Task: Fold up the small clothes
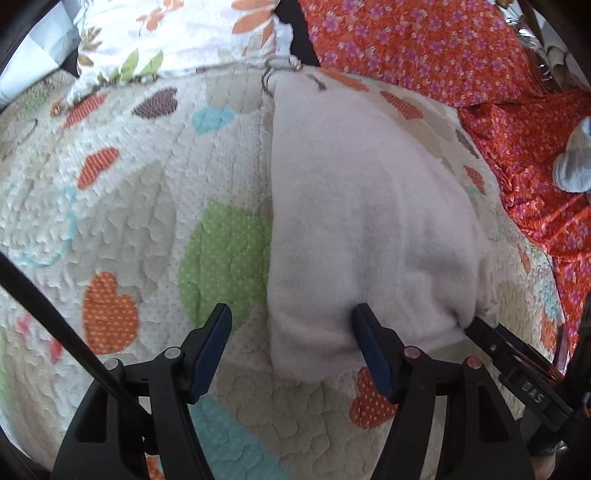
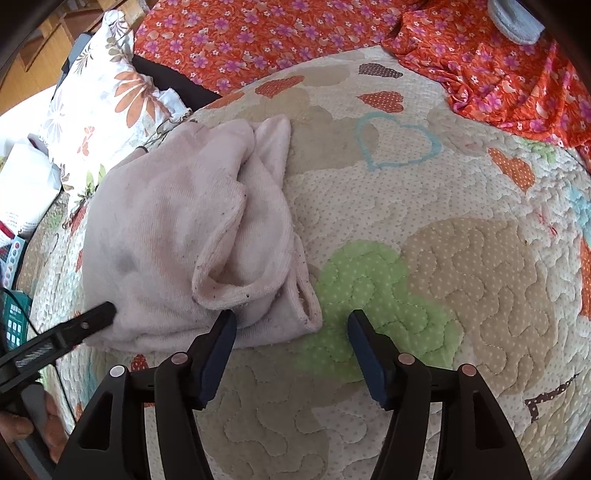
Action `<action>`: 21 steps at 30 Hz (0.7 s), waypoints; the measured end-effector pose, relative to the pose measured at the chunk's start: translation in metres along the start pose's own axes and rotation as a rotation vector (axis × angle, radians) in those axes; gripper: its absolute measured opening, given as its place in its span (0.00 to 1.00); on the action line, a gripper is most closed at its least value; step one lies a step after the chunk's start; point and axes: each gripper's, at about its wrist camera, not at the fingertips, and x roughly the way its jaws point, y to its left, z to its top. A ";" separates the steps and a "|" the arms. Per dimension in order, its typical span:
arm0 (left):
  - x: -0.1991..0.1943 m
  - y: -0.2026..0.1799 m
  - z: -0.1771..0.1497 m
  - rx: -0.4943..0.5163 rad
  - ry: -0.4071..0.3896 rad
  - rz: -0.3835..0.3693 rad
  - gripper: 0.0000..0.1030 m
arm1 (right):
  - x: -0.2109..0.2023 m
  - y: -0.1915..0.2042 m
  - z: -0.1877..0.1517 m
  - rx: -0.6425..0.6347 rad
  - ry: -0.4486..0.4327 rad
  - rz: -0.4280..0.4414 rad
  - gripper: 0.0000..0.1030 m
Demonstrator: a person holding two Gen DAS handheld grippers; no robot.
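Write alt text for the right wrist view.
A rumpled pale pink garment lies on a heart-patterned quilt, just left of the open right gripper, which holds nothing. The left gripper reaches in at the garment's left edge; orange floral fabric lies behind.

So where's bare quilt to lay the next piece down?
Right of the pink garment, the quilt lies bare up to the orange floral cloth. Also left of it, below the floral pillow. Crowded at the near edge, where both grippers' fingers meet.

Both wrist cameras are looking steeply down, close over the quilt (image 1: 122, 206). Each is catching the pale pink garment (image 1: 362, 229): centre-right in the left view, left in the right view.
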 end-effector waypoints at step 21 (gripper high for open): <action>-0.068 0.015 -0.039 -0.061 -0.130 0.030 0.65 | 0.007 0.020 -0.007 -0.126 0.002 -0.087 0.83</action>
